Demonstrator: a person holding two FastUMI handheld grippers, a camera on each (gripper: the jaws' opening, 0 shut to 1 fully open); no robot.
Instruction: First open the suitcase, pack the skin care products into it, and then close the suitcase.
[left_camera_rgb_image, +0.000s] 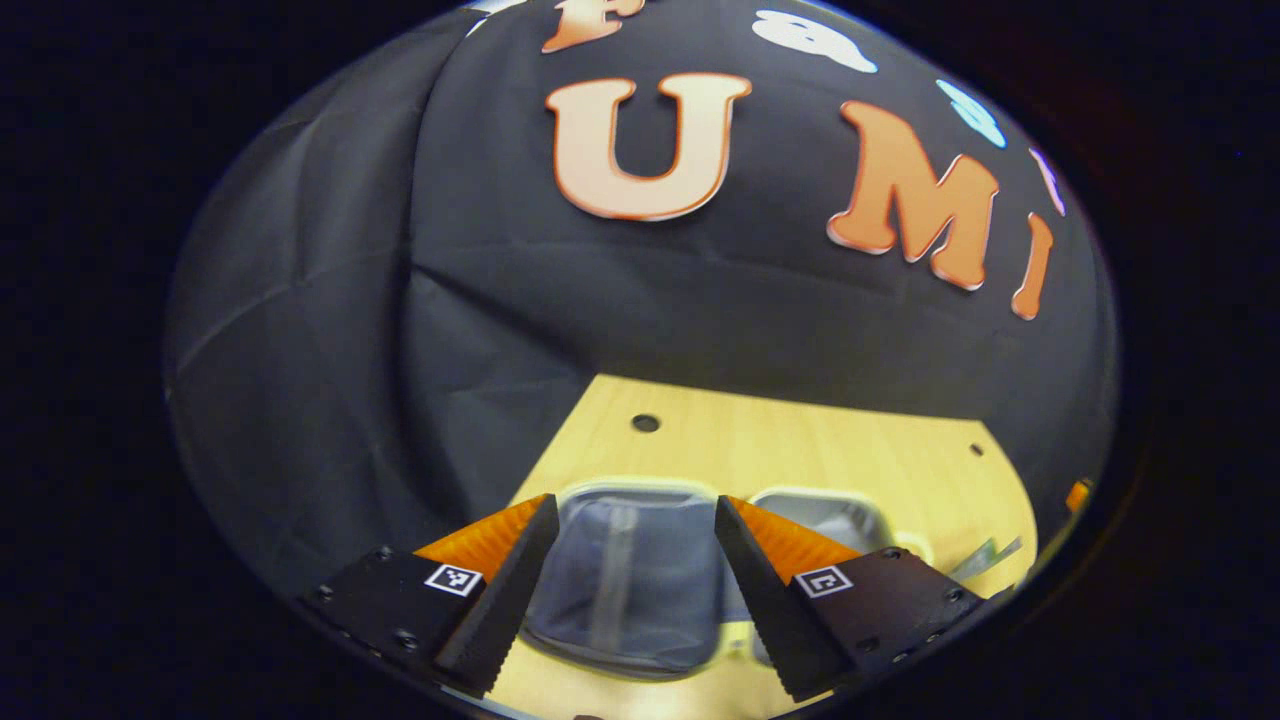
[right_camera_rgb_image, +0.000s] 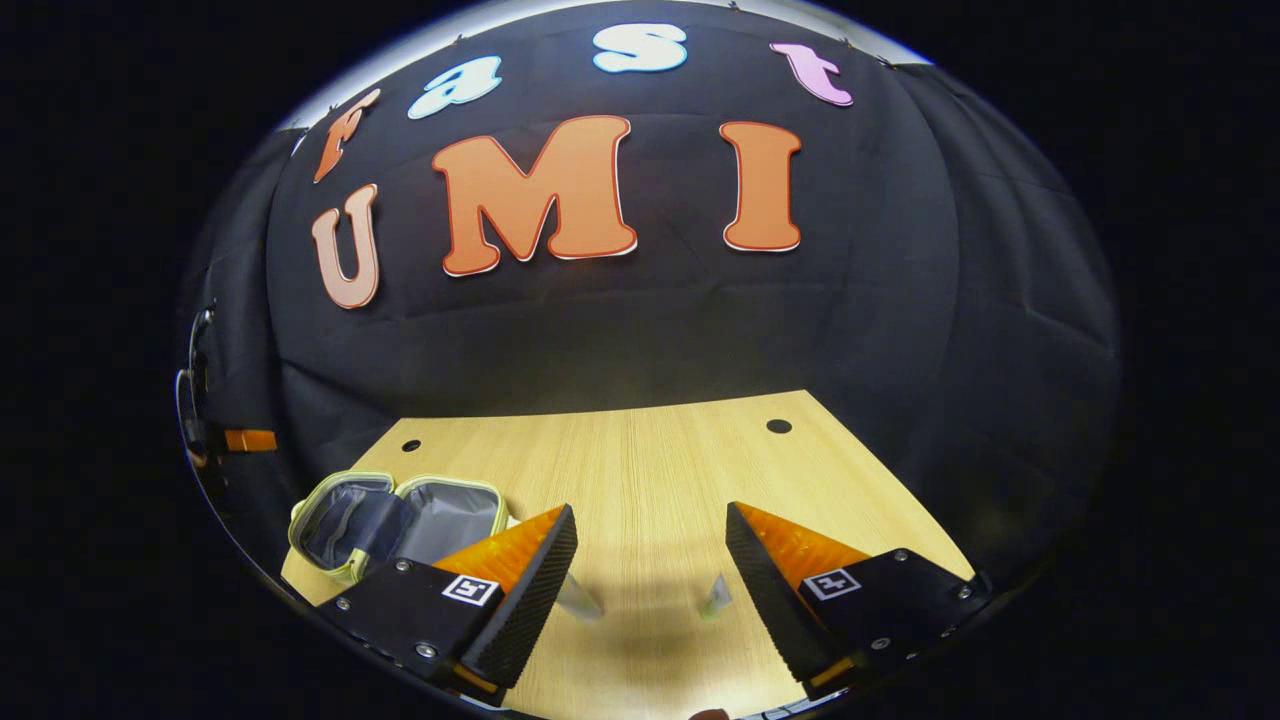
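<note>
1. The suitcase (left_camera_rgb_image: 640, 580) is lying open on the tabletop (left_camera_rgb_image: 800, 450), its two grey-lined halves side by side, so the opening step is looking done.
2. The left tongs (left_camera_rgb_image: 635, 570) are hovering right over the suitcase's left half, fingers apart and gripping nothing.
3. The right tongs (right_camera_rgb_image: 650, 570) are hanging spread wide over bare tabletop (right_camera_rgb_image: 640, 470), empty as well.
4. In the right gripper view the suitcase (right_camera_rgb_image: 400, 520) is sitting off to the near left, beside those tongs rather than ahead of them.
5. Two small tubes are poking out by the right tongs: a tube (right_camera_rgb_image: 580, 600) just beside the left finger and another tube (right_camera_rgb_image: 716, 596) by the right finger, both partly hidden.
6. The right hand is looking nearer the tubes; the carry would be going leftward to the suitcase.
7. Each tube's long axis is hard to tell here.
</note>
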